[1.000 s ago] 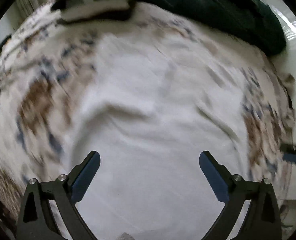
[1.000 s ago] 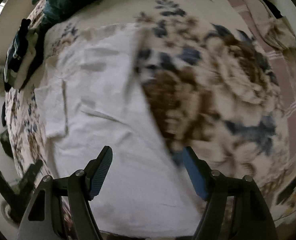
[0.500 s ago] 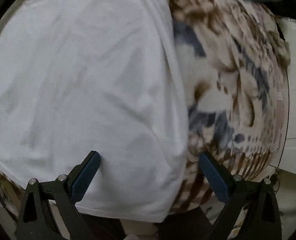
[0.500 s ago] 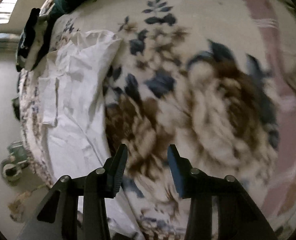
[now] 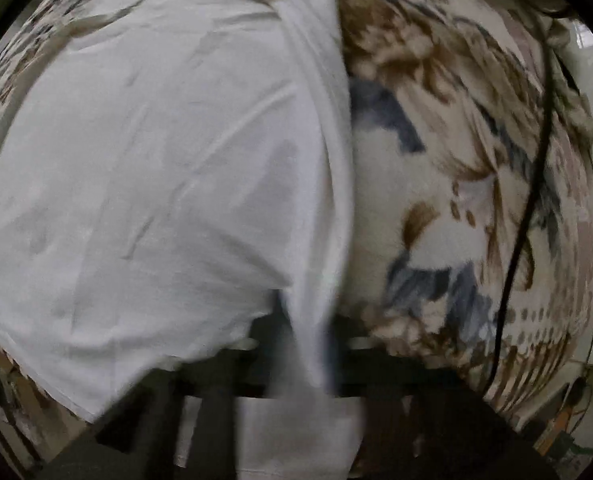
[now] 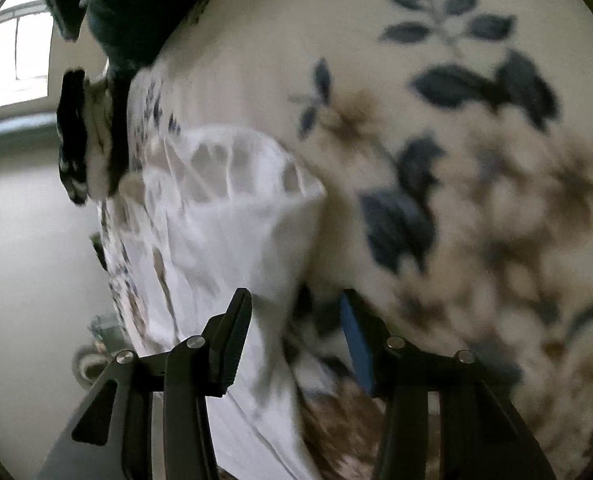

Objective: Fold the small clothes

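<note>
A white garment [image 5: 156, 180] lies on a floral blanket [image 5: 456, 200]. In the left wrist view my left gripper [image 5: 308, 344] is shut on the garment's right edge, and cloth drapes over the fingers and hides them. In the right wrist view the same garment [image 6: 224, 232] lies at the left, its far edge bunched up. My right gripper [image 6: 296, 336] is partly open, with the garment's edge lying between its fingers; the frame is blurred.
A dark green cloth [image 6: 136, 12] and a black-and-white folded item [image 6: 84, 136] lie at the far end of the bed. A black cable [image 5: 528, 200] runs across the blanket at the right. The floor [image 6: 24, 280] lies beyond the bed's left edge.
My left gripper closed on the garment's right edge. My right gripper closed in, then opened a little, and moved along the garment's edge. Both views swung across the bed.
</note>
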Action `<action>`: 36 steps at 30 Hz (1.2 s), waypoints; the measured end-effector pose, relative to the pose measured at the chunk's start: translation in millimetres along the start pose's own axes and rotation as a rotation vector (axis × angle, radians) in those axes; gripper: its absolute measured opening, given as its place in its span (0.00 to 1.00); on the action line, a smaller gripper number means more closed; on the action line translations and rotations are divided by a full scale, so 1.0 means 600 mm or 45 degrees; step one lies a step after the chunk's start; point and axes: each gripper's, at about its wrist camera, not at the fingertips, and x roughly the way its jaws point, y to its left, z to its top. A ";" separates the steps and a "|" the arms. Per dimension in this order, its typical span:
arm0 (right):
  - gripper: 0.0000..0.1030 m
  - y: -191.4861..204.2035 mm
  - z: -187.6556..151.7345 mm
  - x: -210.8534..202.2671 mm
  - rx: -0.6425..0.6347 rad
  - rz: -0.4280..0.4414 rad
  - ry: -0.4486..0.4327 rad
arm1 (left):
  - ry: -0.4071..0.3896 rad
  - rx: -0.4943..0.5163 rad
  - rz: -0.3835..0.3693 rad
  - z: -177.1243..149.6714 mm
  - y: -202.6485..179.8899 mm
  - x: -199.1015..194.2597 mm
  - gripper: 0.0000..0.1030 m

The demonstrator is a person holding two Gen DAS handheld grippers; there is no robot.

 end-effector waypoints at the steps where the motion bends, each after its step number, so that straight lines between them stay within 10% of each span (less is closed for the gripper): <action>1: 0.46 0.004 0.004 0.004 0.010 0.023 -0.010 | -0.020 -0.019 -0.017 0.003 0.011 -0.009 0.03; 4: 0.12 0.028 0.012 0.013 -0.001 0.041 -0.048 | -0.071 -0.058 -0.057 0.002 0.039 -0.038 0.02; 19: 0.06 0.281 -0.029 -0.041 -0.303 -0.170 -0.074 | -0.275 -0.381 -0.166 -0.013 0.277 -0.209 0.02; 36: 0.05 0.630 -0.062 0.379 -0.547 -0.580 0.016 | -0.096 -0.610 -0.322 0.024 0.651 -0.085 0.02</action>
